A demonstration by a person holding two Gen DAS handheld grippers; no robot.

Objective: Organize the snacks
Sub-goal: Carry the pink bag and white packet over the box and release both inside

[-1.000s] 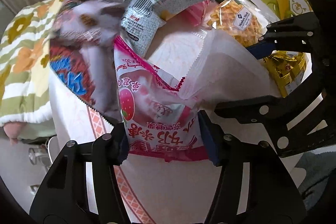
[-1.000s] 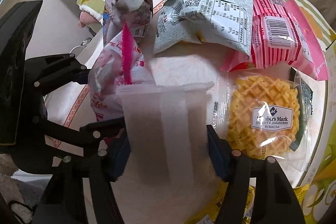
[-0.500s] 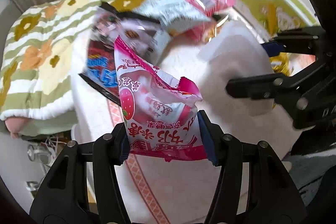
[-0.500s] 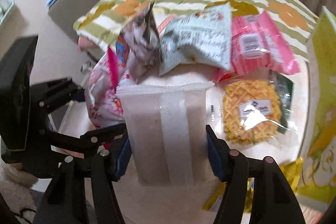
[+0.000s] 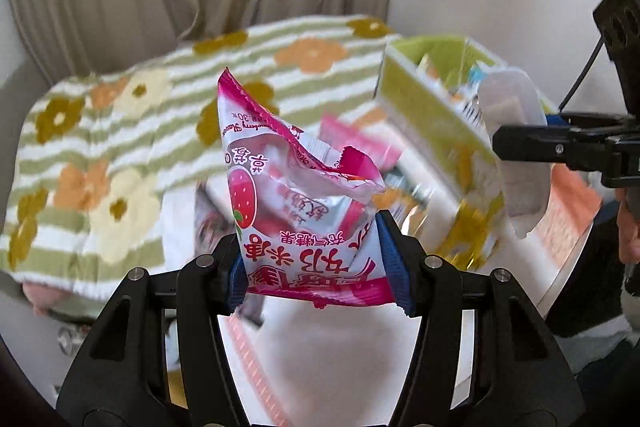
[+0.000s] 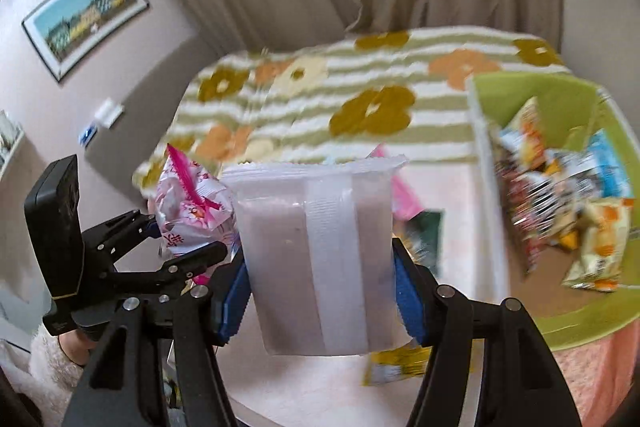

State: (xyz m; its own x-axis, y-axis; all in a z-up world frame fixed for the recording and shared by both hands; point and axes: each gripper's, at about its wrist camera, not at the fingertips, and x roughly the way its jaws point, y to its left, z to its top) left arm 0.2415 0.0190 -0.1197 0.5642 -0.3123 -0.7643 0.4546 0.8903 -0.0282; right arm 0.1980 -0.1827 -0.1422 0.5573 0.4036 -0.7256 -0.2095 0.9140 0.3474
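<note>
Left claw [image 5: 316,263]: pinching pink strawberry candy bag [image 5: 288,187]. Right claw [image 6: 320,291]: clamped on frosted white snack packet [image 6: 316,251]. Both now lifted clear of the bench [image 6: 320,391], off the remaining pile. Green snack box [image 6: 520,87], half filled, likely next destination.

Soft, even daylight is seen throughout. Strong fisheye bending and dark corners are shown, and the background snacks [image 6: 560,195] are smeared by motion blur.
</note>
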